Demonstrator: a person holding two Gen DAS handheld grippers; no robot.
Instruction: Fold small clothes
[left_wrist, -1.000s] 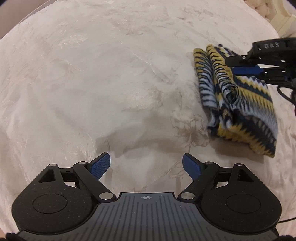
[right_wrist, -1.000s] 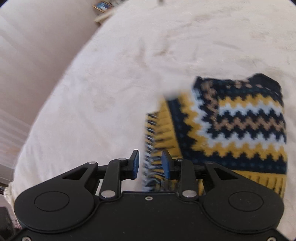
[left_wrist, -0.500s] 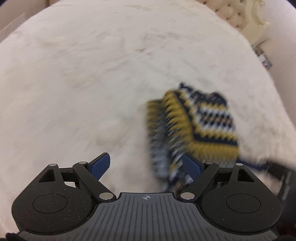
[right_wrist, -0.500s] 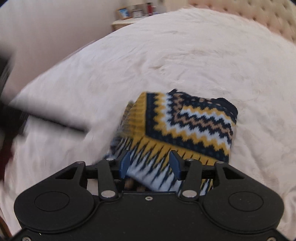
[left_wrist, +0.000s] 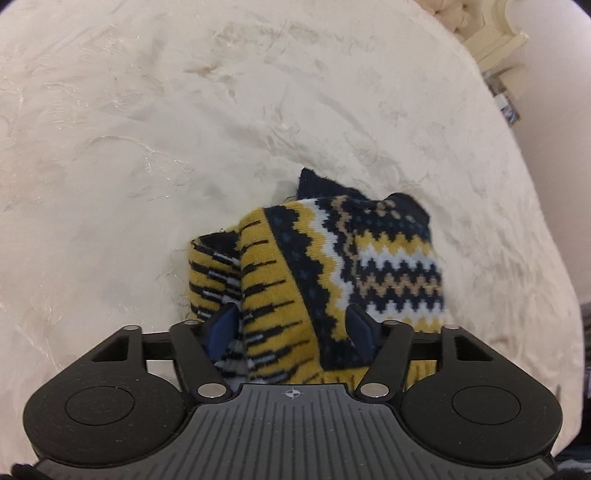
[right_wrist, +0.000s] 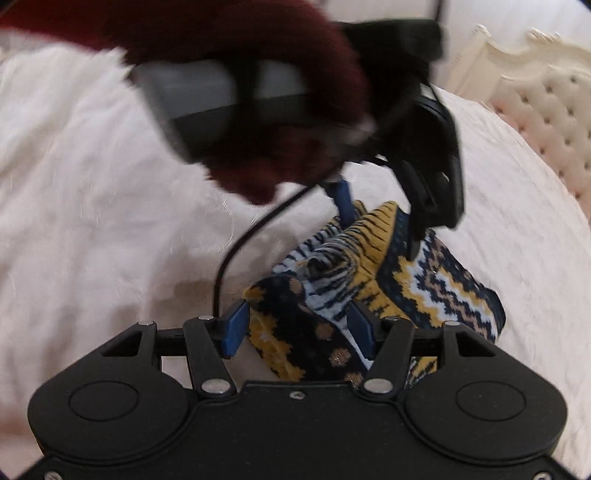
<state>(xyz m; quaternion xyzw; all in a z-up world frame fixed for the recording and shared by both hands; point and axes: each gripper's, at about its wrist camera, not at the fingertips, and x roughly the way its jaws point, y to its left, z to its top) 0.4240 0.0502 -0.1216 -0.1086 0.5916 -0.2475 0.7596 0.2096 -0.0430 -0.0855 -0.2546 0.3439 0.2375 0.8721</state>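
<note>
The bed cover (left_wrist: 184, 129), white and a little wrinkled, fills most of both views and serves as the soft, flat place for the folding. At its far side a cream padded headboard (right_wrist: 546, 103) shows in the right wrist view. The task's thing, a knitted garment (left_wrist: 369, 266) with yellow, navy and white zigzag bands, lies bunched on the cover, right under both tools; it looks partly folded, with a striped layer rolled up on top. The left gripper (left_wrist: 291, 325) is over the striped edge and its jaws are closing, at about half width, with the cloth between them; the pads seem to touch the fabric but do not clearly pinch it yet. The right gripper (right_wrist: 299, 328) stands at the opposite side, its jaws opening at middle width around a dark dotted corner. I judge that the left takes the fold over while the right lets go. A dark red sleeve (right_wrist: 288, 74) carries the left tool.
</note>
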